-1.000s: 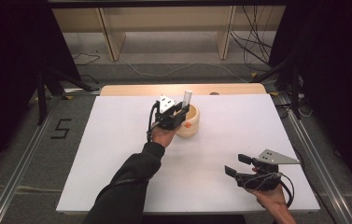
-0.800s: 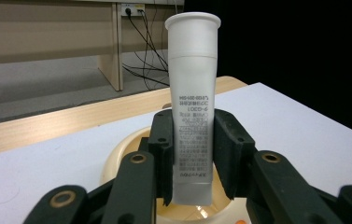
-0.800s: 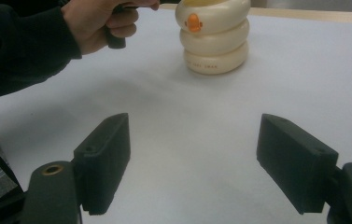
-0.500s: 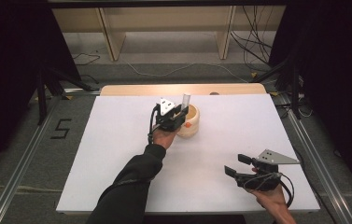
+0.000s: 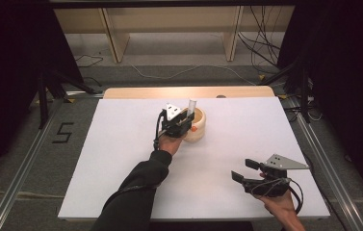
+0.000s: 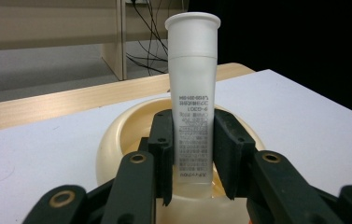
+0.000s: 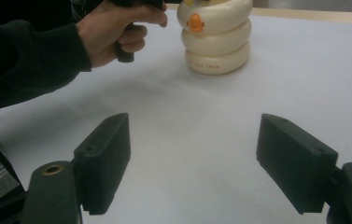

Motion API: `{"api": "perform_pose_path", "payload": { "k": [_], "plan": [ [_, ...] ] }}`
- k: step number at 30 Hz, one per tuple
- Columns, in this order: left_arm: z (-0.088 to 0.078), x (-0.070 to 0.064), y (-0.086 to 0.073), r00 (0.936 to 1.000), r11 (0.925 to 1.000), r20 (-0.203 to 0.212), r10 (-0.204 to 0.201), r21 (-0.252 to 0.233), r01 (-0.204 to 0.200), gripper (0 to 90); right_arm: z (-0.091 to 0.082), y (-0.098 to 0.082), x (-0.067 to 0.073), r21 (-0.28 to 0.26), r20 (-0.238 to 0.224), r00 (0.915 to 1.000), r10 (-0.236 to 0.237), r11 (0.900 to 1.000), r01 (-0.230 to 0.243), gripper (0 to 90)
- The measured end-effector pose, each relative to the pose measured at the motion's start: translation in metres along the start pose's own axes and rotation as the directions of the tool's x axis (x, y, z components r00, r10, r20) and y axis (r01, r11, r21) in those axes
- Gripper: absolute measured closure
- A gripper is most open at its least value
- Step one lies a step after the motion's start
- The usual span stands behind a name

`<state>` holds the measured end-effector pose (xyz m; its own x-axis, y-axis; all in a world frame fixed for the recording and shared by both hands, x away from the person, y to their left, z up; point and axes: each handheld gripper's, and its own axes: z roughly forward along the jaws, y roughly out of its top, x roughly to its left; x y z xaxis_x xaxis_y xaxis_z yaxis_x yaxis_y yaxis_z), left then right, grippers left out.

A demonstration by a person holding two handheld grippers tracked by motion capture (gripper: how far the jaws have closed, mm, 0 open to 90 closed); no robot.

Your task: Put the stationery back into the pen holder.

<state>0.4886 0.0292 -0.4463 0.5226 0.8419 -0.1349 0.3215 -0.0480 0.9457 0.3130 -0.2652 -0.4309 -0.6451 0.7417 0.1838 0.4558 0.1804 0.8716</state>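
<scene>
Lab-like recording booth: black curtains [image 5: 10, 57], white table [image 5: 121, 144], floor cables [image 5: 261, 48].

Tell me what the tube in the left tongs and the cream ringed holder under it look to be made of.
Tube: likely frosted translucent plastic, matte, with a moulded lip and printed black text. Ringed holder: probably glossy plastic or glazed ceramic; smooth cream stacked rings with soft highlights and an orange mark. The look leaves that open.

Translucent white tube [image 6: 193, 93] with black print, cream ringed holder [image 7: 214, 35] with orange mark, white table [image 5: 121, 159]
</scene>
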Motion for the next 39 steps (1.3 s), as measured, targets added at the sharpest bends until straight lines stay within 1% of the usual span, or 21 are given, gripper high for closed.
{"api": "perform_pose_path", "payload": {
  "k": [5,7,9,11,14,18,20,23,25,28,31,32,34,35,36,38,39],
  "plan": [
    [0.001,-0.001,-0.001,1.0,0.9999,0.0,0.001,0.013,-0.001,68.7,0.0,0.0,0.0,0.0,0.0,1.0,0.0,1.0,0.0,26.6],
    [-0.001,-0.001,0.001,0.9999,0.9999,0.009,-0.006,0.012,0.006,61.1,0.0,0.0,0.0,0.0,0.001,1.0,0.001,1.0,-0.001,26.6],
    [-0.003,-0.003,0.005,0.9999,0.9998,0.01,-0.005,0.022,0.005,53.3,0.0,0.0,0.0,0.001,0.003,1.0,0.005,1.0,-0.005,26.6],
    [-0.006,-0.004,0.009,0.9996,0.9995,0.025,-0.015,0.027,0.014,43.9,0.0,0.0,0.0,-0.002,0.001,1.0,0.003,1.0,-0.003,26.6],
    [-0.01,-0.006,0.015,0.9991,0.9988,0.041,-0.01,0.049,0.008,35.9,0.0,0.0,0.0,-0.001,0.0,1.0,0.004,1.0,-0.004,26.6],
    [-0.017,-0.008,0.021,0.9983,0.9971,0.059,0.001,0.076,-0.006,32.5,0.0,0.0,0.0,0.0,0.001,1.0,0.004,1.0,-0.004,26.6],
    [-0.022,-0.009,0.024,0.9979,0.9963,0.065,0.0,0.086,-0.005,31.6,0.0,0.0,0.0,0.0,0.002,1.0,0.005,1.0,-0.005,26.6],
    [-0.028,-0.011,0.027,0.9958,0.9937,0.091,-0.006,0.112,-0.004,30.3,0.0,0.0,0.0,-0.001,0.002,1.0,0.006,1.0,-0.006,26.6],
    [-0.034,-0.011,0.028,0.9942,0.9925,0.107,-0.002,0.122,-0.011,29.4,0.0,0.0,0.0,-0.002,0.001,1.0,0.008,1.0,-0.008,26.6],
    [-0.045,-0.012,0.029,0.9908,0.9891,0.135,-0.007,0.147,-0.013,27.8,0.0,0.0,0.0,-0.006,-0.001,0.9999,0.01,1.0,-0.01,26.6],
    [-0.06,-0.012,0.028,0.9865,0.9859,0.163,-0.015,0.167,-0.013,26.7,0.0,0.0,-0.001,-0.005,-0.005,0.9999,0.014,1.0,-0.014,26.6],
    [-0.066,-0.012,0.027,0.9855,0.9846,0.169,-0.01,0.174,-0.02,26.3,0.0,0.0,-0.001,-0.004,-0.004,0.9999,0.014,1.0,-0.014,26.6],
    [-0.08,-0.012,0.023,0.9837,0.9848,0.18,0.005,0.17,-0.036,25.7,0.0,0.0,0.0,-0.005,-0.005,0.9999,0.016,1.0,-0.016,26.6],
    [-0.087,-0.012,0.021,0.9828,0.9842,0.184,0.005,0.173,-0.037,25.5,0.0,0.0,0.0,-0.006,-0.005,0.9999,0.015,1.0,-0.015,26.6],
    [-0.094,-0.011,0.019,0.9815,0.9839,0.192,0.001,0.175,-0.035,25.1,0.001,0.0,0.0,-0.005,-0.005,0.9999,0.016,1.0,-0.016,26.6],
    [-0.109,-0.009,0.014,0.979,0.9865,0.204,-0.007,0.162,-0.027,24.6,0.002,0.0,0.0,-0.002,-0.006,0.9999,0.016,1.0,-0.016,26.6],
    [-0.117,-0.008,0.01,0.9793,0.9876,0.202,-0.007,0.155,-0.025,24.5,0.002,0.0,0.001,-0.002,-0.008,0.9998,0.017,1.0,-0.017,26.6]
  ]
}}
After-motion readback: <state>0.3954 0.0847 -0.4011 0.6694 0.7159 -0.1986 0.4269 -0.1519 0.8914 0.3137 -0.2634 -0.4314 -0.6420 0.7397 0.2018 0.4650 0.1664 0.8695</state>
